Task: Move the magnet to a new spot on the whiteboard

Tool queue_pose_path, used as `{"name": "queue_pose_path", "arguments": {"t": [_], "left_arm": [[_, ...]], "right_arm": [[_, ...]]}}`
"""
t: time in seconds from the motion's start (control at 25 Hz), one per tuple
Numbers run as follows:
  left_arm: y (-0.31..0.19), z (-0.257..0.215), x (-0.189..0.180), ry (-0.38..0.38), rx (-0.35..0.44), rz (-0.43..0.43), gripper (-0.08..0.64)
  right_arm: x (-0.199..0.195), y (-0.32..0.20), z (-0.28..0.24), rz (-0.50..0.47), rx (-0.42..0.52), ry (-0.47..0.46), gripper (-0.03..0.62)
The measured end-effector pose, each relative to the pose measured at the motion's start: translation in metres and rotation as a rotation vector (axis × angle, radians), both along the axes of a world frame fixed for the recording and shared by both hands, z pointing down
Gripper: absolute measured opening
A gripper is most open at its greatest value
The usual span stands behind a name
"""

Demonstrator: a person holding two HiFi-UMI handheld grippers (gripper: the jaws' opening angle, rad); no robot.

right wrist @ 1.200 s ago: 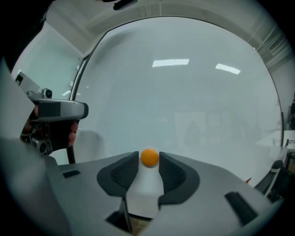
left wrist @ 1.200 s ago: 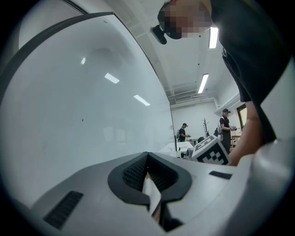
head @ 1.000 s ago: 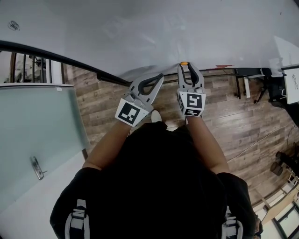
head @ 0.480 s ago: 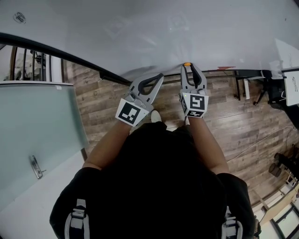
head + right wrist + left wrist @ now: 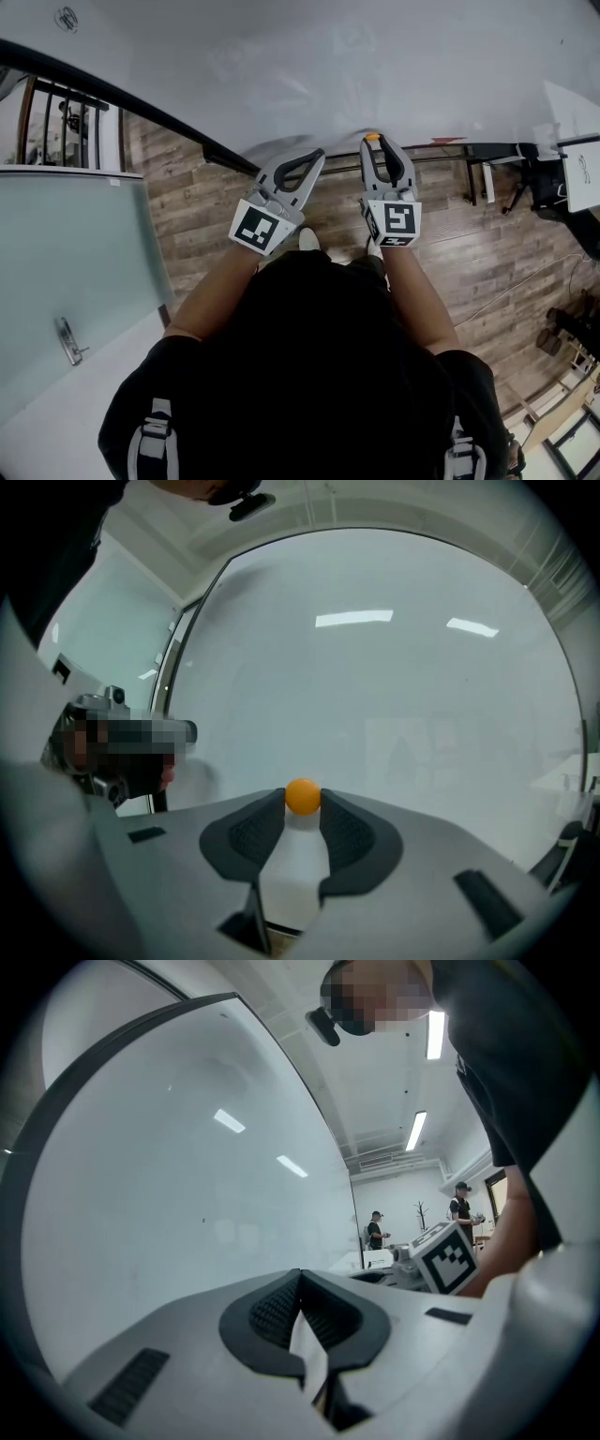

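Note:
A small orange magnet [image 5: 372,137] [image 5: 302,796] rests against the whiteboard [image 5: 328,66] [image 5: 394,686]. My right gripper [image 5: 374,143] [image 5: 302,804] points level at the board and is shut on the magnet, which sits between its black pads at the very tips. Its jaws have just been closing on the magnet. My left gripper [image 5: 319,154] [image 5: 300,1281] is just to the left, also near the board [image 5: 187,1194], with its tips together and nothing between them.
The board's black frame [image 5: 141,117] runs diagonally at the left. A frosted glass door [image 5: 84,272] with a metal handle [image 5: 72,337] stands below left. Furniture and cables [image 5: 525,164] crowd the wooden floor at the right. Two people [image 5: 375,1230] stand far off.
My right gripper has risen a little along the board with the magnet between its tips. The left gripper has stayed where it was.

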State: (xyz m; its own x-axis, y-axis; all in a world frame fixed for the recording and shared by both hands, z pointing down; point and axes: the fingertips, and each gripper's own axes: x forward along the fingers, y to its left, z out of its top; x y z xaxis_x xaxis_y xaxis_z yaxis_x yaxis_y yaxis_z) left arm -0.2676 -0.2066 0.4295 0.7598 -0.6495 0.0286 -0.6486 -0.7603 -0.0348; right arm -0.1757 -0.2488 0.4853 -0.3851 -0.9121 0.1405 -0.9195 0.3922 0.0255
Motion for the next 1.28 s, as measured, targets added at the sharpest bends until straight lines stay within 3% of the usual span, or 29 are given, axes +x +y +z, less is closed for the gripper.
{"name": "queue_pose_path", "arguments": {"t": [0.52,0.76,1.28], "left_arm": [[0.015,-0.029,-0.012,0.005,-0.021,0.051,0.005],[0.029,-0.041,-0.012,-0.002,0.006,0.085,0.005],[0.028,-0.037,-0.01,0.009,-0.007,0.096,0.005]], "right_arm": [[-0.02,0.053,-0.082,-0.183,0.089,-0.087,0.115],[-0.032,0.072,-0.105,-0.259,0.146,-0.128,0.115],[-0.034,0.078,-0.104,-0.26,0.134,-0.138,0.115]]}}
